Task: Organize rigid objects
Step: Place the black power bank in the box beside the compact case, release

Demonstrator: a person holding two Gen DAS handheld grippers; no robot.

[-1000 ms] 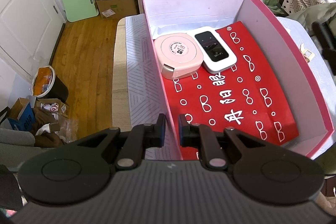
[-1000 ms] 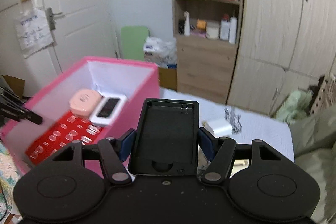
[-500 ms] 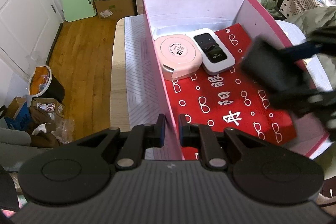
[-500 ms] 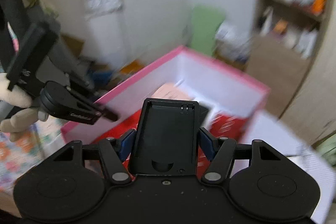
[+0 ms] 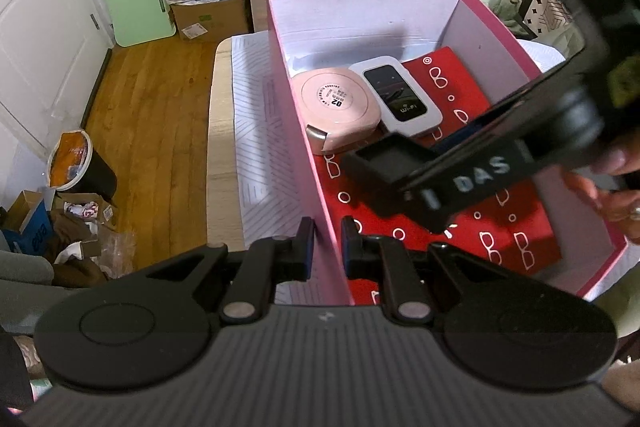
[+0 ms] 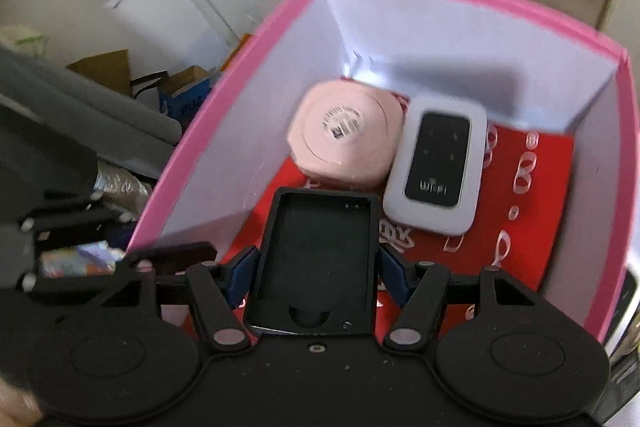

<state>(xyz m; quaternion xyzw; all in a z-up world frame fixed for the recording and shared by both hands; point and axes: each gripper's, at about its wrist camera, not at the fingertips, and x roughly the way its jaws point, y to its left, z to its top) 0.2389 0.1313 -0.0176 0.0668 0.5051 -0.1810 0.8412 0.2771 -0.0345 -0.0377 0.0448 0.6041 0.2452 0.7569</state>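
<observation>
- A light wooden table (image 5: 220, 163) carries a white cloth with a grey line pattern (image 5: 256, 147).
- An open pink cardboard box with white inner walls (image 5: 296, 131) stands on that cloth.
- Beside the table, a wooden plank floor (image 5: 148, 115) holds a brown cardboard box (image 5: 208, 17).

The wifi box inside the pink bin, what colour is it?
The wifi box is white with a black glossy face; the right wrist view shows it best.
</observation>
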